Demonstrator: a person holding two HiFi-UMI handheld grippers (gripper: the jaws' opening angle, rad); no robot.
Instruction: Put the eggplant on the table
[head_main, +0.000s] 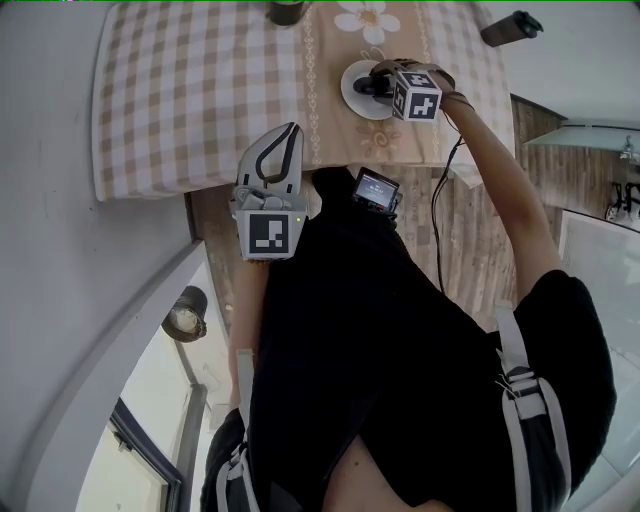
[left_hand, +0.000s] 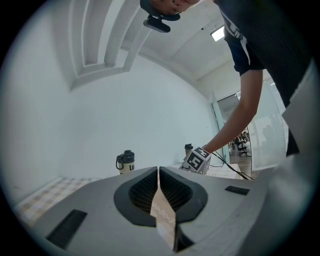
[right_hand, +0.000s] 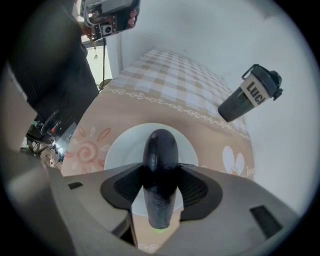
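A dark purple eggplant (right_hand: 160, 170) with a green stem end sits clamped between the pads of my right gripper (right_hand: 160, 192), pointing steeply down. Right under it lies a white plate (right_hand: 117, 150) on the beige, patterned tablecloth. In the head view the right gripper (head_main: 380, 86) and its marker cube hover over the same plate (head_main: 352, 92), and the eggplant (head_main: 371, 84) shows as a dark shape there. My left gripper (head_main: 290, 132) hangs level at the table's near edge with nothing in it; in the left gripper view its pads (left_hand: 158, 182) meet.
A dark bottle (right_hand: 248, 98) stands on the checked cloth beyond the plate, and a second one (head_main: 286, 10) is at the far edge. The table's near edge (head_main: 200, 185) drops to a wooden floor. A cable (head_main: 437, 215) trails from the right gripper.
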